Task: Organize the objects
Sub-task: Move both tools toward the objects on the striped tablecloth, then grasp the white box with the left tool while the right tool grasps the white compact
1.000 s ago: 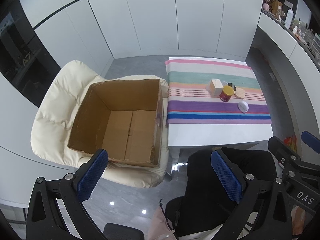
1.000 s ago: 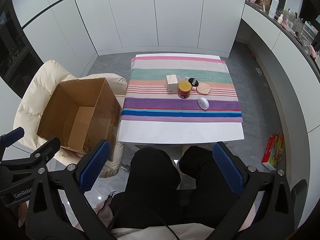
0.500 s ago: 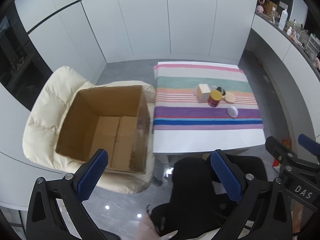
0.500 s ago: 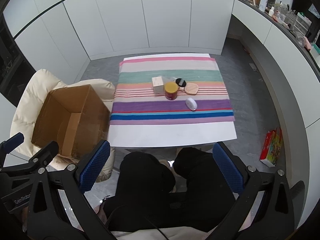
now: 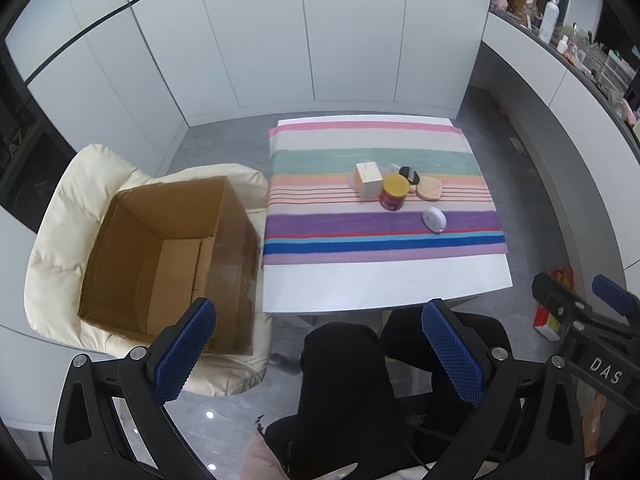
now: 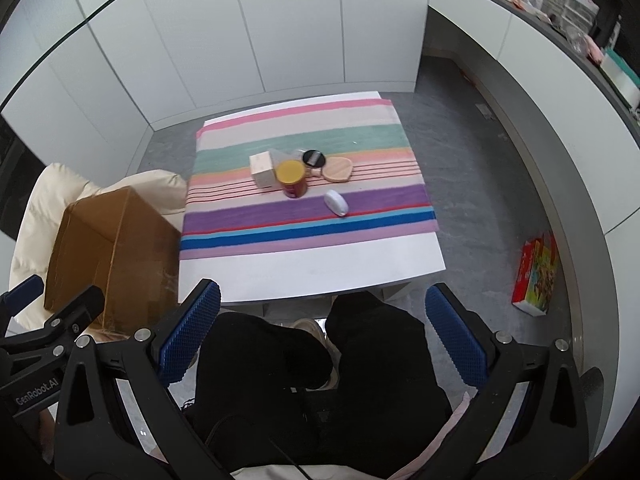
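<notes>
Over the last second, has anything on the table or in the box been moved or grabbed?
Nothing grabbed. Both views pulled back, so the table looks farther off. The left gripper and right gripper stayed open and empty. The jar, small box, white mouse and cardboard box kept their places.

On the surface ahead of me lies a cloth carrying a box, jar, compact, puff and mouse, clustered together. Left of the surface, a carton sits on a chair.
</notes>
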